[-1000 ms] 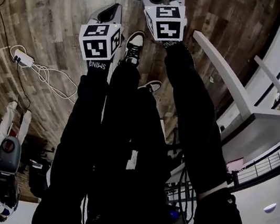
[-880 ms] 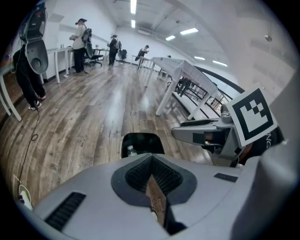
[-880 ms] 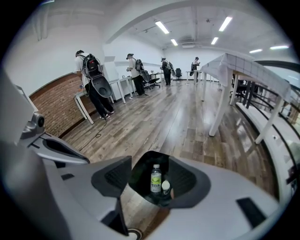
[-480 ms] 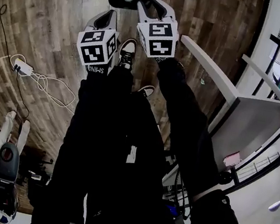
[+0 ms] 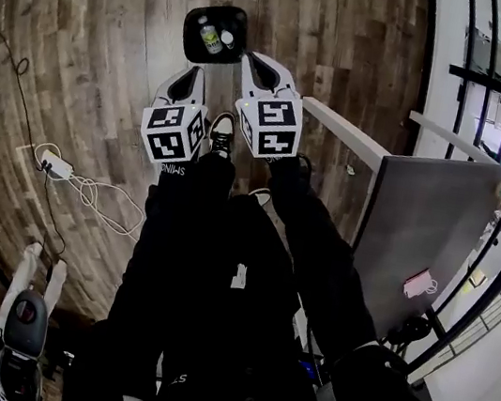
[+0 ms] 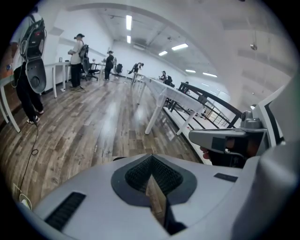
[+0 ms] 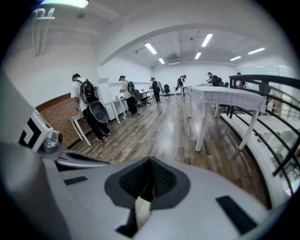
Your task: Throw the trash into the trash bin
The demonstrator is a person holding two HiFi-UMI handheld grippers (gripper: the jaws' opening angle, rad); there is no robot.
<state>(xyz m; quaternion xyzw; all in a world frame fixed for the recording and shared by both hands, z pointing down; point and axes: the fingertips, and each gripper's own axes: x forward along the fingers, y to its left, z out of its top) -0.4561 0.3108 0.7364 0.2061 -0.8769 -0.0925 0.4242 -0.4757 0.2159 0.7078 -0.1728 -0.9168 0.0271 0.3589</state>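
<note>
A black trash bin [image 5: 215, 35] stands on the wooden floor at the top of the head view, with a green-yellow can [image 5: 208, 38] and a small white piece [image 5: 227, 39] inside it. My right gripper [image 5: 253, 60] hangs just right of the bin's near edge. Its jaws [image 7: 150, 161] have just been closing and are shut, with nothing held between them. My left gripper [image 5: 194, 74] hangs below the bin, apart from it. In its own view its jaws [image 6: 150, 157] meet at the tip, empty.
A white desk [image 5: 418, 223] with a slanted leg [image 5: 338, 133] stands close on the right, with a black railing behind it. A white power adapter and cable [image 5: 56, 167] lie on the floor at left. My shoe [image 5: 221, 131] is below the grippers. Several people stand far off.
Both grippers have risen away from the bin, which now shows whole with the can and white piece inside. The right gripper's jaws, open over the bin before, have shut.
</note>
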